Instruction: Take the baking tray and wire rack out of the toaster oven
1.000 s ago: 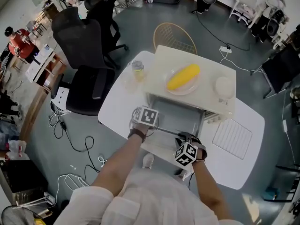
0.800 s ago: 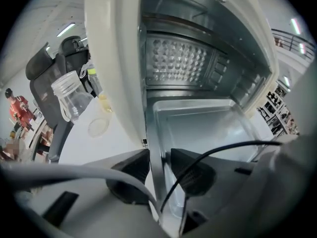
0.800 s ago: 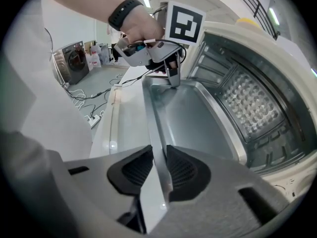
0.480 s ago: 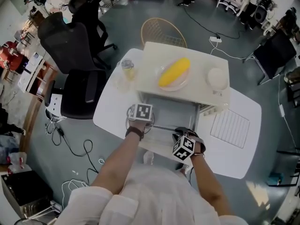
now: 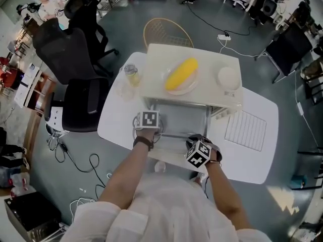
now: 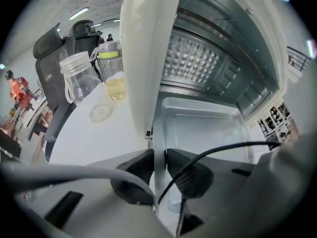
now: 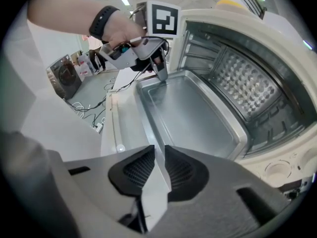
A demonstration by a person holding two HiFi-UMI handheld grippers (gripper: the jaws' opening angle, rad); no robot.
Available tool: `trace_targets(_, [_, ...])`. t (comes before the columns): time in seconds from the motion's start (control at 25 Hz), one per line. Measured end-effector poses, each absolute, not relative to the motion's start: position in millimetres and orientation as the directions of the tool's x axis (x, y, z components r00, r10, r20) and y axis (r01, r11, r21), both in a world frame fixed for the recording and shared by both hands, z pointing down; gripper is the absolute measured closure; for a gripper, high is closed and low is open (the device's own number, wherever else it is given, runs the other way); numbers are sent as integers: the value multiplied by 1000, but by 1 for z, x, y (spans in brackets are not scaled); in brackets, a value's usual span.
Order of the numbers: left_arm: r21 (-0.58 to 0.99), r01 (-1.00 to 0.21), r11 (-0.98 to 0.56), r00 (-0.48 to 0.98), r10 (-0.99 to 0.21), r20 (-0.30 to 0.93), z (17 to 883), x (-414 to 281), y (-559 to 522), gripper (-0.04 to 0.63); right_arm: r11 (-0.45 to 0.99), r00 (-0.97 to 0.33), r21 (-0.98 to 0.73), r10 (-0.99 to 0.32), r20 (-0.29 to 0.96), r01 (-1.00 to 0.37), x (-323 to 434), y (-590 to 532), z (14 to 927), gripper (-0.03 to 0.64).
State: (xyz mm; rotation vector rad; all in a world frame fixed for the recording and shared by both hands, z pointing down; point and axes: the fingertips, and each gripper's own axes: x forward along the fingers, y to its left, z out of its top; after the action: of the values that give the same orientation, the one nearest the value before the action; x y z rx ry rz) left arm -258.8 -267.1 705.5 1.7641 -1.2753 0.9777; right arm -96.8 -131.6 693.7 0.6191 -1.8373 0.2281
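Note:
The metal baking tray [image 5: 179, 125] lies partly out of the cream toaster oven [image 5: 192, 77], above its lowered door. My left gripper [image 6: 159, 155] has just been closing and now pinches the tray's left front rim [image 6: 159, 133]; the head view shows this left gripper [image 5: 151, 130] at that corner. The jaws of my right gripper [image 7: 159, 152] have also been closing, and they clamp the tray's near rim [image 7: 148, 128]. In the head view this right gripper [image 5: 198, 145] is at the right front. The wire rack [image 5: 245, 130] lies on the table, right of the oven.
A corn cob on a plate [image 5: 181, 74] and a white round object [image 5: 228, 77] sit on the oven's top. A jar of yellow liquid [image 6: 115, 76], a clear cup [image 6: 79, 81] and a lid [image 6: 100, 113] stand left of the oven. Black office chairs [image 5: 83, 102] are beyond the table's left edge.
The head view has shifted, so the oven sits higher in the picture. Both grippers stay at the tray's front rim, each marker cube rolled slightly.

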Motion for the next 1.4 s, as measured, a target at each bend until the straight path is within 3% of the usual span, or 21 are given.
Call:
trace_targets(0.28, [113, -963, -244, 207, -404, 891, 707, -259, -267, 517, 557, -186, 89, -418, 889, -826, -40, -170, 678, 516])
trace_targets(0.48, [110, -961, -252, 208, -403, 891, 705, -259, -266, 516, 328, -87, 86, -480, 873, -941, 10, -197, 680, 487])
trace_targets(0.72, [98, -962, -254, 197, -401, 895, 706, -259, -267, 515, 96, -56, -13, -463, 885, -995, 40, -210, 702, 449])
trace_targets(1.0, [97, -962, -257, 194, -390, 900, 707, -259, -265, 515, 43, -105, -96, -452, 886, -994, 34, -220, 712, 458])
trace_targets(1.08, [96, -960, -262, 197, -392, 899, 706, -257, -265, 515, 49, -114, -102, -443, 889, -994, 31, -221, 714, 491])
trace_targets(1.4, [93, -957, -275, 202, -401, 894, 704, -257, -265, 517, 41, -103, -94, -424, 900, -995, 31, -218, 711, 519])
